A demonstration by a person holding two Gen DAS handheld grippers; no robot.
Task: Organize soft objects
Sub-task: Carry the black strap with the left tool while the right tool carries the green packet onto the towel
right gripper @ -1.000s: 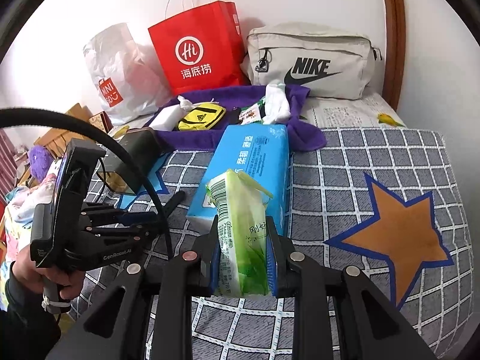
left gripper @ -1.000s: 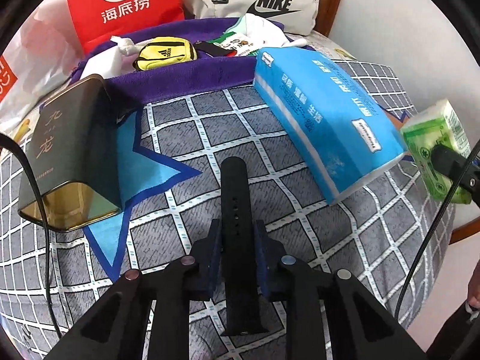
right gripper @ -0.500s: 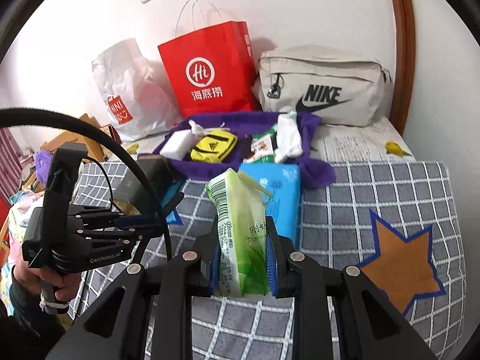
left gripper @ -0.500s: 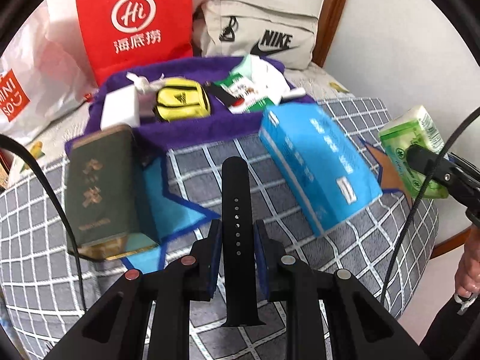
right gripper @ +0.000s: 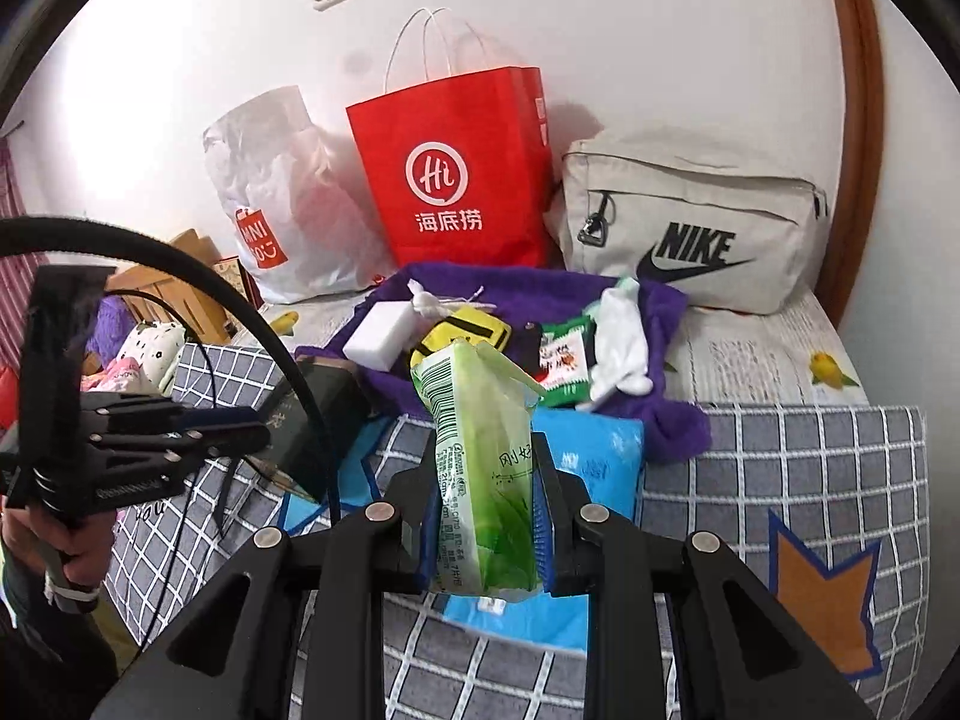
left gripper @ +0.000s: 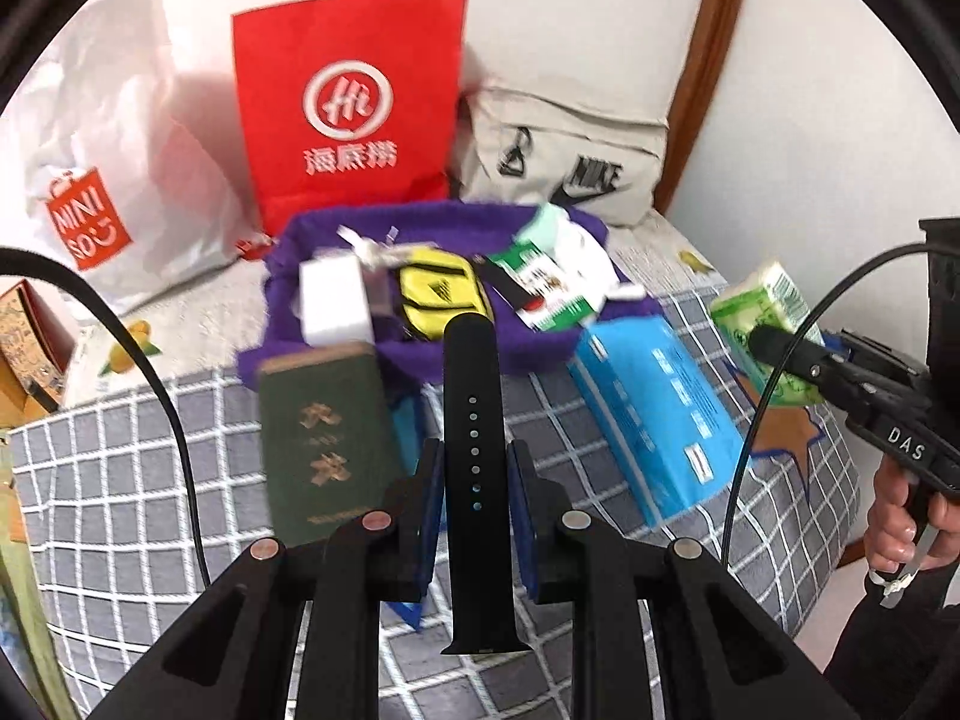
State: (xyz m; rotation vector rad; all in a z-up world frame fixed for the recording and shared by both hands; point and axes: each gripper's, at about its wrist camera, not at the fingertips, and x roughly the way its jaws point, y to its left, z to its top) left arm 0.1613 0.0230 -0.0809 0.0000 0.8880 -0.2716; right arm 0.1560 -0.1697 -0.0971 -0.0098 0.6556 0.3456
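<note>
From the left wrist, the left hand-held gripper (left gripper: 474, 480) is clamped on a black watch strap (left gripper: 474, 420) whose long axis points straight ahead at the purple cloth (left gripper: 414, 354) on the bed. From the right wrist, the right hand-held gripper (right gripper: 486, 510) is clamped on an upright green tissue pack (right gripper: 480, 468), the same cloth (right gripper: 672, 420) lying ahead, about equally near both.

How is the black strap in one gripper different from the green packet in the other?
The flat black rubber watch strap is thin, stiff and plain with small holes; the green plastic tissue packet is plump, crinkly and printed. The strap fills little of its gap; the packet bulges. Both are clamped upright between fingers.
</note>
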